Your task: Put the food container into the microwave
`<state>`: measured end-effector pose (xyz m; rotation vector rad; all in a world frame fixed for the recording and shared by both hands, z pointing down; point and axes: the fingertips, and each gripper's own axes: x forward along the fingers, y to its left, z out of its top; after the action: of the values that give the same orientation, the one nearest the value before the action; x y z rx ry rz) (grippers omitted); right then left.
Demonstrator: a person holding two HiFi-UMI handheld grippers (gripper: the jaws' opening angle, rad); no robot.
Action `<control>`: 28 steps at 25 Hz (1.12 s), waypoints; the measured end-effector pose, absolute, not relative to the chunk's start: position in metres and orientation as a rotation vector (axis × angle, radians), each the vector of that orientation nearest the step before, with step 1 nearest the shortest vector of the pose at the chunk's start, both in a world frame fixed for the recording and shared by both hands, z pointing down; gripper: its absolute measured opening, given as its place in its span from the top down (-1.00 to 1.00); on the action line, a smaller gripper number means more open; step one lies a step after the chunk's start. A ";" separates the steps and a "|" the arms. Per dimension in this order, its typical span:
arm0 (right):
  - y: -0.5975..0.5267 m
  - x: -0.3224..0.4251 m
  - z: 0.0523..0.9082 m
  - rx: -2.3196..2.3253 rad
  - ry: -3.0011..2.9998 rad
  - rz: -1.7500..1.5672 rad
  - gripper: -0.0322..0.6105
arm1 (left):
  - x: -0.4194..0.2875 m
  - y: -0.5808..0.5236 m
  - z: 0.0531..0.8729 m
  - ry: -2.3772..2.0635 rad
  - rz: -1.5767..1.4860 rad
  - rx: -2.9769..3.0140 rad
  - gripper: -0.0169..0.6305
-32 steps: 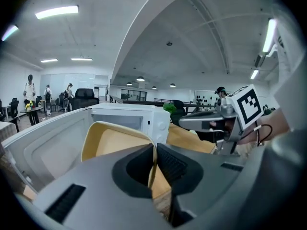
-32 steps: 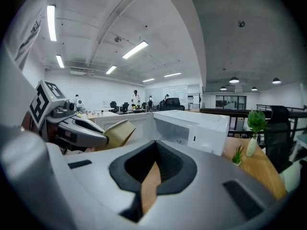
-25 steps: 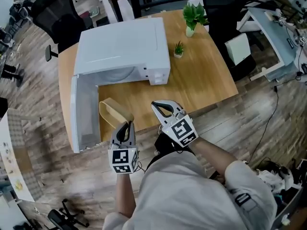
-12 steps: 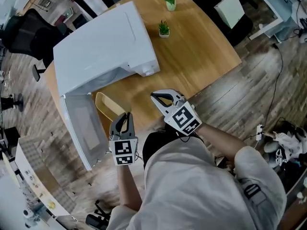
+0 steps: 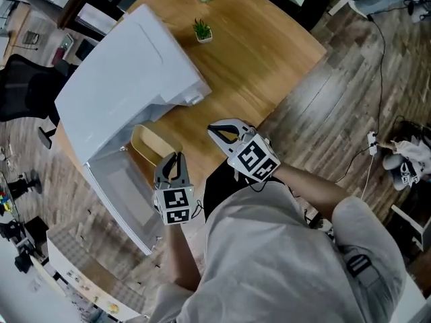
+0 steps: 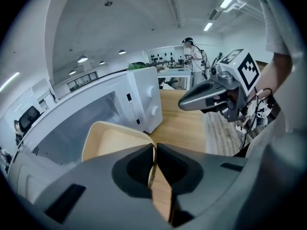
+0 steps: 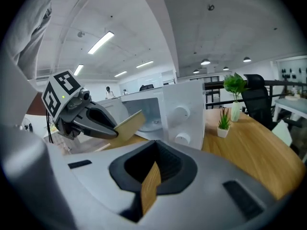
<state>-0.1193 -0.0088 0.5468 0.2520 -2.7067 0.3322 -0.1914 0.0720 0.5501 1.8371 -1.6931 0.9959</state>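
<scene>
Wooden worktop [image 5: 269,52], microwave [image 5: 128,79] open: food container [image 5: 151,150] dipped nearer its cavity, rim pinched in left fingers [image 5: 180,170]; right fingers [image 5: 227,124] closed, empty; insertion next.

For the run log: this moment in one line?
left gripper: shut on food container | right gripper: shut, empty | microwave: door open

Open office around me, wood everywhere.
Plank floor [image 5: 337,99] runs past my wooden table [image 5: 269,52]; a black office chair [image 5: 27,96] stands off its left edge, and strip lights [image 7: 100,42] cross the white ceiling [image 7: 192,23].
</scene>
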 end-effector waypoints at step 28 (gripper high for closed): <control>-0.012 -0.130 0.581 0.664 -2.617 0.515 0.89 | -0.260 0.051 0.603 -1.423 1.355 1.911 0.81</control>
<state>-0.1305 -0.0115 0.5812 0.6640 -2.6173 0.5151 -0.2601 0.0508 0.6033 1.9109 -1.4225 1.3545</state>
